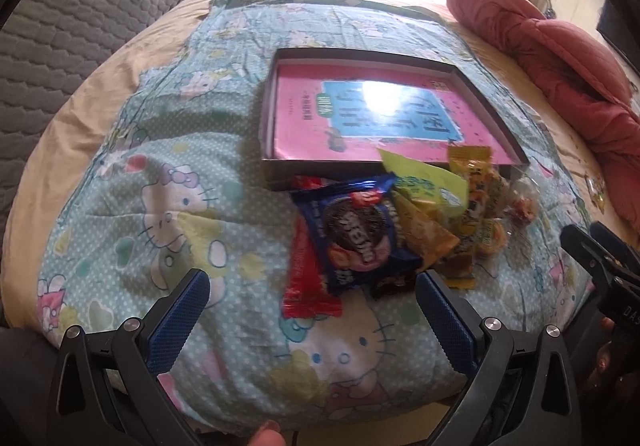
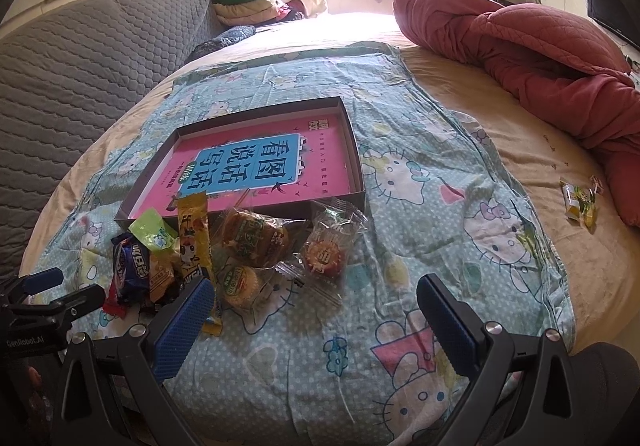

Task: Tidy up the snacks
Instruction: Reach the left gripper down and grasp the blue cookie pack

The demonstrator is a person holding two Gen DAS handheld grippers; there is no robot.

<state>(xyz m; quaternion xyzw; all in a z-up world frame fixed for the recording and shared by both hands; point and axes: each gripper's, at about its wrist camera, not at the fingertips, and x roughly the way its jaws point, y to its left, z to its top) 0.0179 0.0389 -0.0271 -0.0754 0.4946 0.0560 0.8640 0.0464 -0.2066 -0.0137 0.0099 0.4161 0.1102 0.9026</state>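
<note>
Nothing is packed yet: the shallow box [image 2: 352,150] lies on the cartoon cloth [image 2: 440,174] with only a pink book [image 2: 256,162] in it, and the snacks sit heaped on the cloth against the box's near edge. Both grippers hang short of the heap, the left gripper [image 1: 312,310] and right gripper [image 2: 316,310] each with jaws apart and empty.

The next move probably calls for closing on one wrapper and lifting it over the near wall.

The count:
- one blue cookie pack [image 1: 352,234]
- one red wrapper [image 1: 308,278]
- one green packet [image 2: 154,232]
- one tall yellow stick [image 2: 194,234]
- three clear-wrapped cakes [image 2: 254,238]

More wrappers lie part hidden beneath, and a few stray sweets [image 2: 580,200] lie well apart on the bedsheet.
</note>
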